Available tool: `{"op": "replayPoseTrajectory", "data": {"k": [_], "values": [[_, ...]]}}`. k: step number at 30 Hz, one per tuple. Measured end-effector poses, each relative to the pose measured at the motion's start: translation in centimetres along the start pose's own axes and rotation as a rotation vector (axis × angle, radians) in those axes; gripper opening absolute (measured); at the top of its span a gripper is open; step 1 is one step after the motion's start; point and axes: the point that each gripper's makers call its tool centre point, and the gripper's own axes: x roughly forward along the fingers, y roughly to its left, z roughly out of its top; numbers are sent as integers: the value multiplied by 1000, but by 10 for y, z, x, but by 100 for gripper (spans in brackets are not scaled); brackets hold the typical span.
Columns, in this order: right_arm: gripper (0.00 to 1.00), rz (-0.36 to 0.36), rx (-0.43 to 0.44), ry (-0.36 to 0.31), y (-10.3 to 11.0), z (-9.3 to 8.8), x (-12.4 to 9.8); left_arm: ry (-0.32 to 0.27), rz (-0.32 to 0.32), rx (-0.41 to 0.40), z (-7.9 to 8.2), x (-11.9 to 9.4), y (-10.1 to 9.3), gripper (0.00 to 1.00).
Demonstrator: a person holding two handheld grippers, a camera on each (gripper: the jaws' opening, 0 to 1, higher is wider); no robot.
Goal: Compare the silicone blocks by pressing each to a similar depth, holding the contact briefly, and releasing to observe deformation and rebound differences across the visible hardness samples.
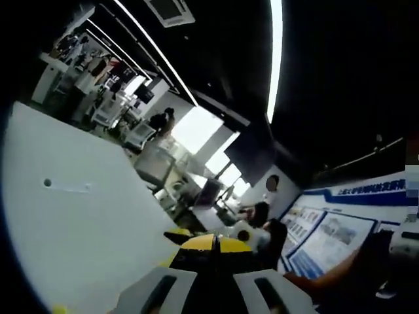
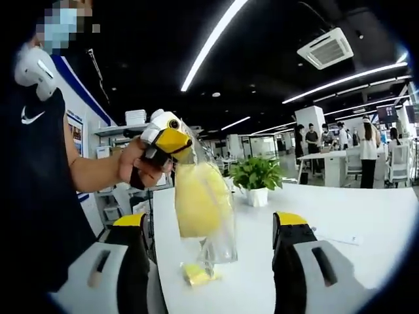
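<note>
A clear plastic bag (image 2: 208, 216) with yellow silicone blocks (image 2: 196, 196) inside hangs over the white table (image 2: 353, 222). My left gripper (image 2: 182, 152), held in a person's hand (image 2: 141, 167), is shut on the bag's top. In the left gripper view its yellow-tipped jaws (image 1: 213, 247) meet at the bottom, pointing up towards the ceiling. My right gripper (image 2: 211, 222) is open, with one jaw on either side of the hanging bag and not touching it. A small yellow block (image 2: 195, 275) lies at the bag's bottom, down at the table; I cannot tell whether inside or under it.
A potted green plant (image 2: 256, 176) stands on the table behind the bag. The person (image 2: 39, 170) stands at the left, close to the table's edge. Desks and several people fill the office behind. Wall posters (image 1: 334, 239) and white table surface (image 1: 78, 216) appear in the left gripper view.
</note>
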Motion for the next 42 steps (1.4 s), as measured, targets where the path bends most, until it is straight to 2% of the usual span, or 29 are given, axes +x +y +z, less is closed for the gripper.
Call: {"op": "replayPoseTrajectory", "data": {"k": [7, 12, 15, 22, 27, 31, 42], "values": [[61, 35, 16, -50, 5, 13, 7, -18, -44, -33, 8, -1, -11, 0], [55, 44, 33, -90, 8, 20, 10, -12, -42, -19, 10, -2, -12, 0], [48, 63, 40, -102, 12, 24, 12, -15, -42, -25, 12, -3, -11, 0], [29, 100, 81, -90, 17, 23, 15, -13, -47, -26, 11, -4, -12, 0], [25, 107, 128, -75, 14, 19, 16, -9, -38, -28, 9, -5, -10, 0], [21, 111, 166, -30, 12, 13, 19, -1, -9, -9, 7, -6, -3, 0], [12, 114, 177, 31, 14, 9, 24, 7, 10, 20, 7, -10, 5, 0]]}}
